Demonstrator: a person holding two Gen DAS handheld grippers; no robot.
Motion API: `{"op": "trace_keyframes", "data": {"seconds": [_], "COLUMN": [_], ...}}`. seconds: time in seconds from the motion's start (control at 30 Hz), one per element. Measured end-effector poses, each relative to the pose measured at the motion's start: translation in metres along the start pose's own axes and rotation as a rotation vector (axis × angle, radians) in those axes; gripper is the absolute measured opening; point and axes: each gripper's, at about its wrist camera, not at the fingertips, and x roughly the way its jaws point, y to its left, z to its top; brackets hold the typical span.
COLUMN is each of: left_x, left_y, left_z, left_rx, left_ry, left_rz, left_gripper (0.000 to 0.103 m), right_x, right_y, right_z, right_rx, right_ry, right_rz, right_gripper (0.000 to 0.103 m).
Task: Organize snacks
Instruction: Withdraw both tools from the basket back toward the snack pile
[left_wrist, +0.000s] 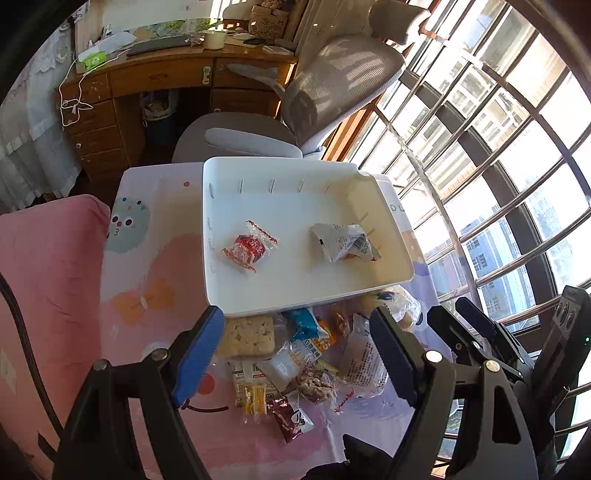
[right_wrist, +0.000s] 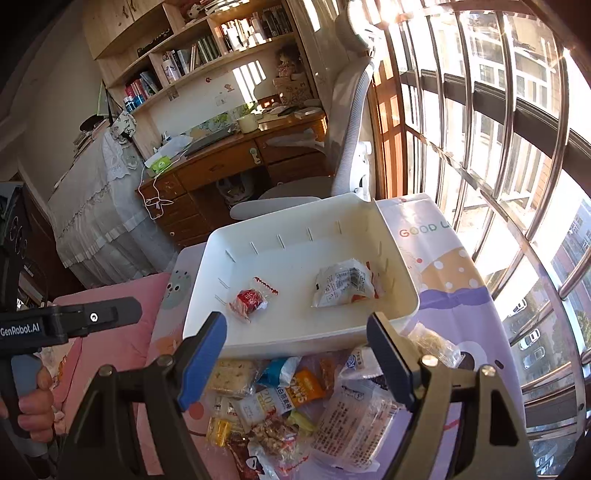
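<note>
Holding both tongs over the counter (left_wrist: 122, 295), we keep each pair apart with nothing clamped. Left tongs (left_wrist: 295, 343) hang above the snack pile (left_wrist: 295, 369); just beyond their tips sits the white tray (left_wrist: 295, 295), carrying a red candy packet (left_wrist: 249, 249) toward its left and a grey-white pouch (left_wrist: 345, 242) toward its right. Right tongs (right_wrist: 295, 350) hover over the same pile, a large clear-wrapped pack (right_wrist: 354, 421) under their right finger, the tray just ahead. A hand (right_wrist: 33, 402) grips the left handle.
</note>
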Motion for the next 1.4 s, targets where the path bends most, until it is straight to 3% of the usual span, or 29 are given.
{"op": "trace_keyframes", "data": {"seconds": [0.4,0.77,1.1,1.4], "left_x": [-0.032,-0.035,-0.008,0.027], "left_y": [0.010,0.016,0.018,0.011], "left_z": [-0.059,-0.098,-0.122,-0.142], "left_rx": [0.073,0.119,0.078,-0.010], "left_ry": [-0.013,0.037,0.136,0.218], "left_rz": [-0.039,-0.044,-0.015,0.040], "left_gripper": [0.080,0.080,0.080,0.080], "right_x": [-0.046,-0.062,-0.060,-0.034], "right_y": [0.017,0.021,0.001,-0.029], "right_z": [-0.069,-0.109,-0.130,-0.134], "right_rx": [0.054,0.071,0.116,0.150], "right_ry": [0.001,0.033,0.116,0.241], "right_rz": [-0.070,-0.128,-0.116,-0.061], "right_gripper": [0.079,0.079,0.079,0.079]}}
